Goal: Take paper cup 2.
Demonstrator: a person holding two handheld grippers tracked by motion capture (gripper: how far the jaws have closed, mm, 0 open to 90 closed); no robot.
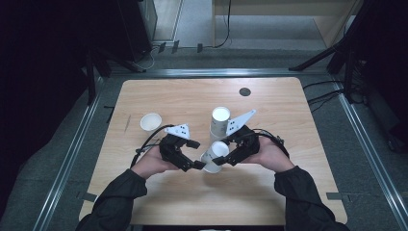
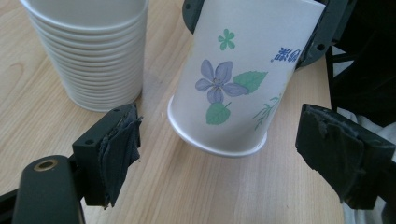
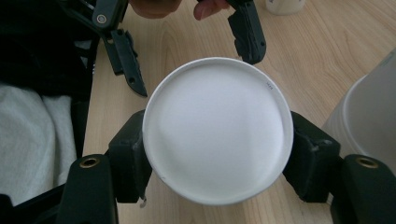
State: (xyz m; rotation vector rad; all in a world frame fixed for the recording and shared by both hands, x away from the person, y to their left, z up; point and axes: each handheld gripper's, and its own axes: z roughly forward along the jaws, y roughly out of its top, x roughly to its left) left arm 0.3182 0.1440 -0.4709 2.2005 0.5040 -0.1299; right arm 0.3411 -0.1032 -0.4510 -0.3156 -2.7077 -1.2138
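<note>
tilted cup between two pairs of tongs

the right tongs [image 1: 226,155] grip a flowered paper cup [image 1: 214,156] by its upper wall, one jaw pressed to each side just below the rim — the right gripper view looks straight into its white mouth [image 3: 217,130]. the cup's long axis leans: its mouth tips back toward the right tongs, its base toward the left tongs [image 1: 192,154]. in the left gripper view the base edge [image 2: 217,142] sits at or just above the table [image 1: 269,197], directly ahead of those tongs and between the lines of their jaws, but not touching either pad. the left jaws stand wide and hold nothing. they are the nearer free pair, so any takeover would likely mean closing on the lower wall. the stack of cups [image 2: 88,56] stands just beside the left jaw, apart from the held cup.
</note>
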